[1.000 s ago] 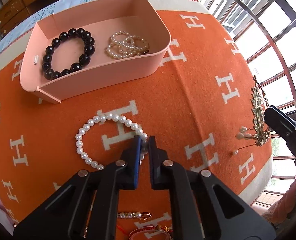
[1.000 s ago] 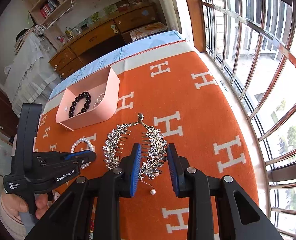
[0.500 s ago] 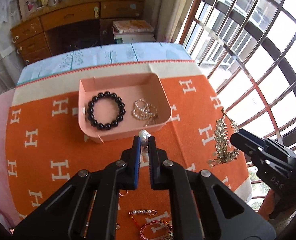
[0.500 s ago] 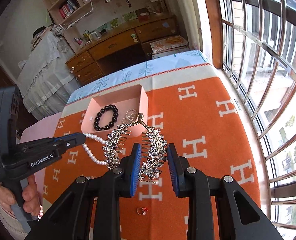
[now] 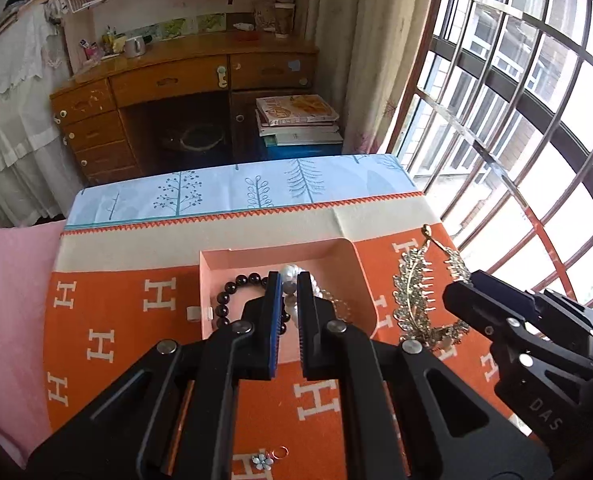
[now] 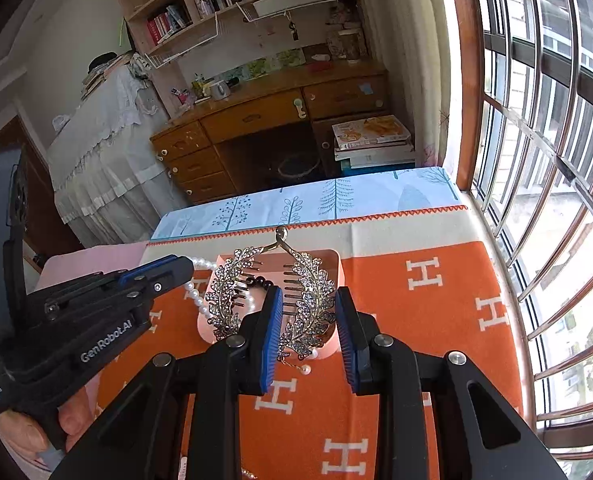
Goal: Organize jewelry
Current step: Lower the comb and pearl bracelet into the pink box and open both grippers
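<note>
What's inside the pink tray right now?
The pink tray holds a black bead bracelet and a thin pearl strand. The left gripper holds a white pearl bracelet over it, hiding the tray's middle.

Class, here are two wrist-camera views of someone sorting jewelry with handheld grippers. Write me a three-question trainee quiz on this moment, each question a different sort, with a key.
1. True or false: the left gripper is shut on the pearl bracelet.
2. Multiple choice: what sits between the right gripper's fingers? A) black bead bracelet B) leaf-shaped hair comb C) flower charm
3. Fill in: the black bead bracelet lies inside the ______ tray.

Key:
1. True
2. B, the leaf-shaped hair comb
3. Pink; the pink tray sits on the orange blanket.
</note>
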### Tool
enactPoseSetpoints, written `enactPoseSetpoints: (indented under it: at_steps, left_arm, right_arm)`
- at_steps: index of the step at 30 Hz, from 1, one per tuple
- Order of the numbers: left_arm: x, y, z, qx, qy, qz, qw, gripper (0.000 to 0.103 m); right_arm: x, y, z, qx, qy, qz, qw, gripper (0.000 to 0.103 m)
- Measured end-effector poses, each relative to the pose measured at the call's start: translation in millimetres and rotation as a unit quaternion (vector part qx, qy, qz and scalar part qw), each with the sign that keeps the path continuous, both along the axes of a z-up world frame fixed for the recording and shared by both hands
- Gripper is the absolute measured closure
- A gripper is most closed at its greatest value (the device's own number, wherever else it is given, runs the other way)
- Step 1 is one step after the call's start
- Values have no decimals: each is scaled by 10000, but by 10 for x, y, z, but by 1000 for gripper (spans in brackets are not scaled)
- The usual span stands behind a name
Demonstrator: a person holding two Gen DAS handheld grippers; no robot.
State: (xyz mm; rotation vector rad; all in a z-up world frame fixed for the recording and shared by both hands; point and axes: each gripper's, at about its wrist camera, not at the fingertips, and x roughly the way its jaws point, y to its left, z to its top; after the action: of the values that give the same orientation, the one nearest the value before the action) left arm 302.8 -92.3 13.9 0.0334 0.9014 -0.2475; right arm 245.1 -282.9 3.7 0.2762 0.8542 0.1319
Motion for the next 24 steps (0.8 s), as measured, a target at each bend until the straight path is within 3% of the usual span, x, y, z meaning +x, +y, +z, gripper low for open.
enactPoseSetpoints:
  at_steps: [6, 9, 13, 15, 17, 18, 24]
  left_arm:
    - [299, 90, -538, 78, 278, 159, 9995, 98]
    - [381, 120, -806, 133, 614, 87, 9980, 97]
    - [406, 235, -1024, -168, 1037, 104, 9944, 96]
    - [375, 307, -1052, -270, 1089, 143, 9936, 88]
    - [326, 391, -1064, -353, 1075, 207, 9934, 67]
    - [297, 440, -1052, -401, 1051, 260, 9933, 63]
    - [54, 732, -982, -651, 879, 537, 9925, 60]
  right_arm:
    - [341, 117, -171, -40, 167, 2, 9999, 77]
    - [506, 154, -311, -80, 288, -12, 9996, 77]
    - [744, 183, -562, -97, 457, -53, 9989, 77]
    - [851, 203, -687, -66, 554, -51, 9984, 77]
    - [946, 243, -814, -63, 648, -31, 9979, 77]
    - [989, 254, -880, -63, 690, -20, 9976, 77]
    - [1209, 371, -1192, 7, 832, 4, 9965, 77]
